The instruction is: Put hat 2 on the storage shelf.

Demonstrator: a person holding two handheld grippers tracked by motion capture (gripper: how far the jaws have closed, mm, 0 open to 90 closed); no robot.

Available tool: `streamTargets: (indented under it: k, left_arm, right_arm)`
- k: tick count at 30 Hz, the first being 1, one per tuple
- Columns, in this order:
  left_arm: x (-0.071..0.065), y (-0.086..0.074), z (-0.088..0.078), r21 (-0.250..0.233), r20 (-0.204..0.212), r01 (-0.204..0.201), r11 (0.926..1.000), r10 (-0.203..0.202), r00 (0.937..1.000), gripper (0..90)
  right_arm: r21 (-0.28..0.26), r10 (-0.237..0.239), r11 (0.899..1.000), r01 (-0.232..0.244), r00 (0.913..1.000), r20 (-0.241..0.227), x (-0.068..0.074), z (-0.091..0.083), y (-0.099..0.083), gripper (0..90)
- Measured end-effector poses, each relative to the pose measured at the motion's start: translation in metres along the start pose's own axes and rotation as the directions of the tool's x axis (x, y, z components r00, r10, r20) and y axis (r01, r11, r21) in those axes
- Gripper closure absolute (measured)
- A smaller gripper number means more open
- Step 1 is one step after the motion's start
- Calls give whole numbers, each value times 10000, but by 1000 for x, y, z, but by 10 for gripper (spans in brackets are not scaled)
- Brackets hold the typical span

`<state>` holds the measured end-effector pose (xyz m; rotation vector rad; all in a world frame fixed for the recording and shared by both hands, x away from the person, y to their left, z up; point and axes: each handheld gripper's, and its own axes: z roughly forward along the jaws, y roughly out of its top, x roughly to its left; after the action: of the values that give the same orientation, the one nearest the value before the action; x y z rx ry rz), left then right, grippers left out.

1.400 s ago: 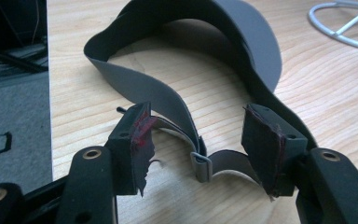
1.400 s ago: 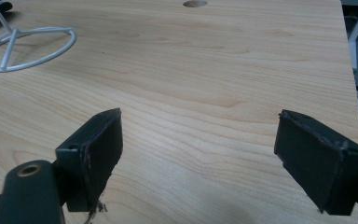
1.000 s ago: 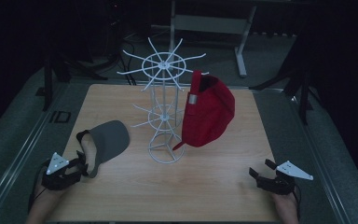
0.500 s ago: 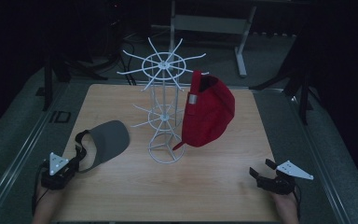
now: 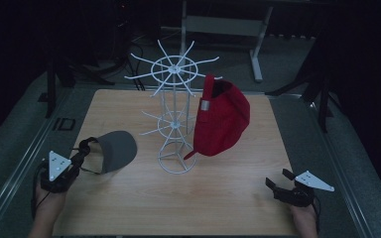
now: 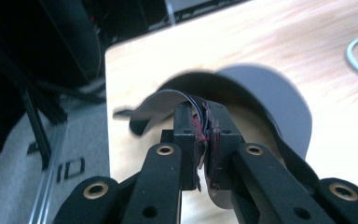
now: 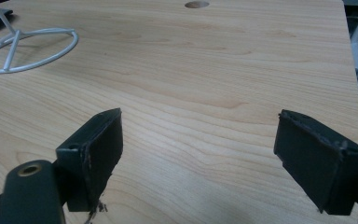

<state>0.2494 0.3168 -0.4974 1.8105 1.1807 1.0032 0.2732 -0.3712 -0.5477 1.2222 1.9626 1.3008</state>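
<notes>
Dim room in the high view, the counter point(image 5: 129, 208) is the one lit patch, surroundings nearly black. Soft shadows under the white rack point(image 5: 176, 119), so light's from overhead. Left gripper view: tongs point(image 6: 204, 140) up close are soft, bg blurred, counter washed out w/ glare (top right esp.). Right gripper view's bright, wood grain sharp, near edges slightly blurred.

A light wooden table point(image 5: 129, 106) fills the middle, its grain running side to side, with a round hole point(image 7: 197, 4) through its top. Grey carpet-like floor point(image 5: 25, 144) surrounds it, edged by a metal rail point(image 5: 30, 153) at 9 o'clock. At 12 o'clock a grey metal frame with legs point(image 5: 258, 54) stands in a dark, dimly lit room. Black stand legs point(image 5: 322, 94) rise at 2 o'clock, another point(image 5: 52, 84) at 10 o'clock.
</notes>
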Motion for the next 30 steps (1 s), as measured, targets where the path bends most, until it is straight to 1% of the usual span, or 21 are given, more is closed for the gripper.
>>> streamTargets:
  k: [1,2,3,4,6,7,10,11,13,14,17,19,20,21,23,24,25,26,28,29,30]
  left_arm:
    - [-1,3,0,-113,4,-46,9999,46,10000,851]
    - [-1,7,1,-184,143,-83,9998,86,9999,851]
    - [-2,10,1,-307,133,-120,9995,124,9998,851]
    - [-3,12,1,-413,220,-108,9991,117,9997,851]
    - [-4,19,1,-565,242,-286,9980,300,9993,852]
    - [-4,21,1,-606,335,-258,9978,278,9991,851]
    - [-6,31,-1,-832,396,-504,9953,539,9978,851]
    - [-6,33,-2,-904,369,-567,9943,602,9975,851]
    - [-6,41,-4,-1043,452,-637,9925,687,9966,851]
    - [-7,45,-5,-1155,422,-733,9906,787,9960,851]
    - [-8,57,-8,-1389,459,-852,9866,924,9947,851]
    - [-8,66,-10,-1556,630,-858,9841,966,9933,851]
    - [-9,71,-10,-1670,612,-884,9820,999,9931,851]
    - [-10,77,-11,-1720,652,-993,9801,1119,9916,851]
    - [-12,85,-14,-1831,650,-1139,9765,1276,9897,851]
    - [-12,85,-14,-1831,650,-1139,9765,1276,9897,851]
    - [-14,95,-18,-2040,725,-1193,9717,1365,9880,851]
    - [-14,99,-20,-2133,851,-1126,9705,1333,9874,850]
    - [-17,107,-25,-2327,831,-1251,9645,1479,9855,850]
    - [-18,111,-28,-2411,978,-1184,9632,1456,9845,850]
    - [-19,115,-31,-2488,974,-1217,9609,1499,9839,850]
  right_arm:
    - [0,-5,10000,5,10000,10,0,0,0,153]
    - [2,-16,10000,16,10000,4,0,0,0,153]
    - [-5,-3,10000,3,10000,-1,0,0,0,153]
    - [-8,18,10000,-18,10000,4,0,0,0,153]
    - [-10,28,10000,-28,10000,13,-1,-1,-1,153]
    - [-6,35,10000,-35,10000,18,-1,-1,-1,153]
    - [-22,26,10000,-26,10000,-2,-1,-1,-1,153]
    - [-37,27,10000,-27,10000,-3,-1,-1,-1,153]
    - [-21,27,10000,-27,10000,-1,0,-1,-1,153]
    - [-29,36,10000,-36,10000,-2,0,-1,-1,153]
    - [-40,24,10000,-24,10000,2,0,-1,-1,153]
    - [-53,38,10000,-38,10000,-11,-1,-1,-1,153]
    - [-52,30,10000,-30,10000,-6,-1,-1,-1,153]
    - [-43,37,10000,-37,10000,-11,-1,-1,-1,153]
    - [-49,43,10000,-43,10000,-18,-1,-2,-1,153]
    - [-49,43,10000,-43,10000,-18,-1,-2,-1,153]
    - [-51,41,10000,-41,10000,-14,-1,-2,-1,153]
    - [-46,60,10000,-60,10000,-13,-1,-2,-1,153]
    - [-56,78,10000,-79,10000,-31,-1,-2,-1,153]
    - [-53,77,10000,-77,10000,-29,-1,-2,-1,153]
    - [-52,78,10000,-78,10000,-37,-1,-1,-1,153]
